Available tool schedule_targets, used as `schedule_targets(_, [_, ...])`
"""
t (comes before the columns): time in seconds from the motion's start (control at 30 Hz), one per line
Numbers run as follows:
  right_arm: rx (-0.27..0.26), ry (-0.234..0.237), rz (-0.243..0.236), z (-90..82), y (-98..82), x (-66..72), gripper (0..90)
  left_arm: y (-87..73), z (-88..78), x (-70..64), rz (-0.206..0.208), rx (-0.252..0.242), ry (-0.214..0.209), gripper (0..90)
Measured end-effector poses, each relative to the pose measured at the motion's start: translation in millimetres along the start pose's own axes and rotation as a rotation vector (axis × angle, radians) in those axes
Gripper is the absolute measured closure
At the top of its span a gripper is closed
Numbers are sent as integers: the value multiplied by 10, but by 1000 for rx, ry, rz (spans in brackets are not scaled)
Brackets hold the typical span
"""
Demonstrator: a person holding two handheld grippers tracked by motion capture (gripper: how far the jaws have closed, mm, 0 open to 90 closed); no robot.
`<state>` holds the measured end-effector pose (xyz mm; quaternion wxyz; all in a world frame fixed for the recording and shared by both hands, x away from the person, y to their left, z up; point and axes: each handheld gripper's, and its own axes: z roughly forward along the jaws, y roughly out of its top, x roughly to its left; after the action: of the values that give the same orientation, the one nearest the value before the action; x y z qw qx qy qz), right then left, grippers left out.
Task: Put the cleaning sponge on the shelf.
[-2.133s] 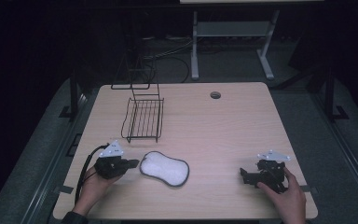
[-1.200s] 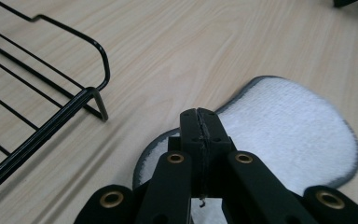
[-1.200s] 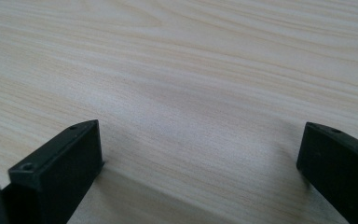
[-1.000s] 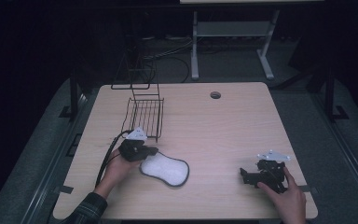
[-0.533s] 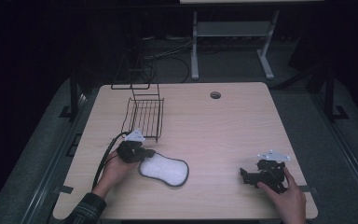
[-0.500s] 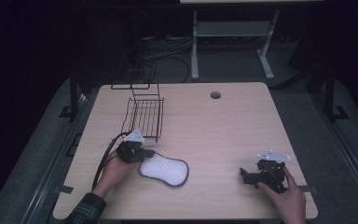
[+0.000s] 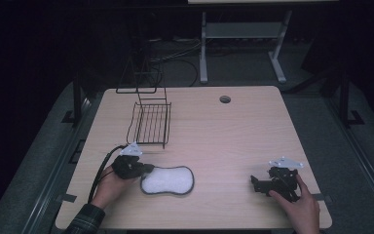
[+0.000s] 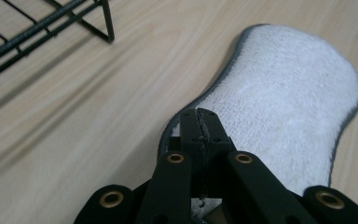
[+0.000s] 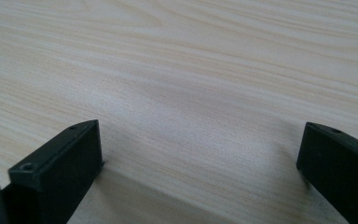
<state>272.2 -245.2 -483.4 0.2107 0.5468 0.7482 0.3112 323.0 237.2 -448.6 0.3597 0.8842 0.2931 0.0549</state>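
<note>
Left gripper (image 7: 148, 169) meeting the white sponge pad (image 7: 168, 180) near the tabletop's (image 7: 233, 131) front-left corner.
Left gripper view: jaws are pressing together at the pad's (image 8: 279, 102) edge, perhaps pinching it. Right gripper view: jaws are standing wide over bare wood (image 9: 191, 70).

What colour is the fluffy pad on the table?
White, with a dark grey edge. The pad shows best in the left gripper view.

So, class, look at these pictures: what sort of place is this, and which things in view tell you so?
Probably a lab or recording workspace, not a home. A bare wooden table with a cable hole stands in a dark room, loose cables run over the floor behind, and only a wire rack and a white sponge lie out.
</note>
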Motion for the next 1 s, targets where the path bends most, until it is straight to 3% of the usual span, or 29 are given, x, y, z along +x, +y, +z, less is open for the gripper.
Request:
schedule_targets(0.27, [0, 0, 0, 0, 0, 0, 0, -89, -94, -46, -8, 3, 10, 896])
schedule_targets(0.47, [0, 0, 0, 0, 0, 0, 0, 66, -127, -171, 8, -70, -29, 892])
schedule_targets(0.63, [0, 0, 0, 0, 0, 0, 0, 293, 4, -324, 52, -70, -90, 896])
schedule_targets(0.73, [0, 0, 0, 0, 0, 0, 0, 416, 105, -377, 83, -56, -108, 897])
schedule_targets(1.0, [0, 0, 0, 0, 0, 0, 0, 626, 348, -439, 111, -44, -133, 898])
